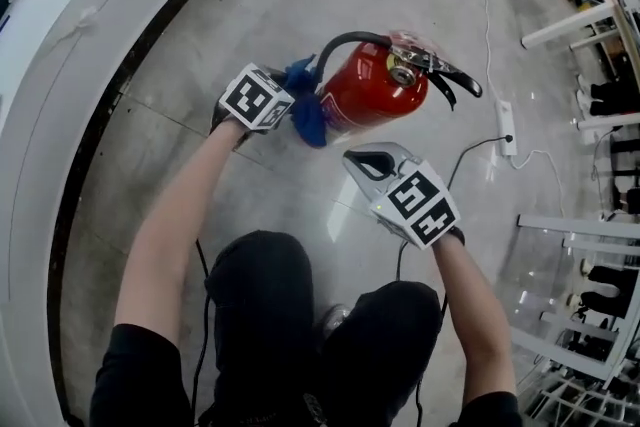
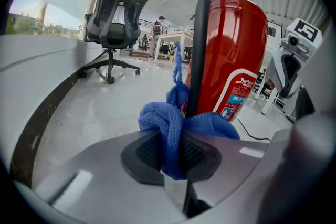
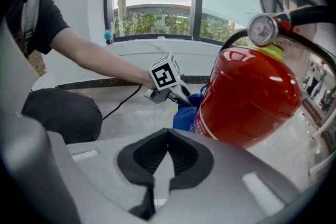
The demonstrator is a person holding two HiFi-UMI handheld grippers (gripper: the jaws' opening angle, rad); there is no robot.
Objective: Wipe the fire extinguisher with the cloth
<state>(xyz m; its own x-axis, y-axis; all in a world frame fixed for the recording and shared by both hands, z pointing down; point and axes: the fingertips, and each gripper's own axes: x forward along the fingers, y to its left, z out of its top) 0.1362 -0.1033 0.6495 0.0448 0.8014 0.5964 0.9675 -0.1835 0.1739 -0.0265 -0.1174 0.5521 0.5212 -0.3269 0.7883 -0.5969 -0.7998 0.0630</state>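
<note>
The left gripper point(image 1: 288, 105) has its jaws clamped on the blue cloth point(image 1: 308, 120), which lies against the red fire extinguisher point(image 1: 372, 93) standing upright on the floor point(image 1: 220, 25). Near its right side, the right gripper point(image 1: 368, 163) hovers with jaws closed and empty.

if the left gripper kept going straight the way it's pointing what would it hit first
The black hose running down the fire extinguisher, dead ahead. The blue cloth pinched in the left gripper looks bunched against it, so the gap is slight, though depth is hard to judge.
</note>
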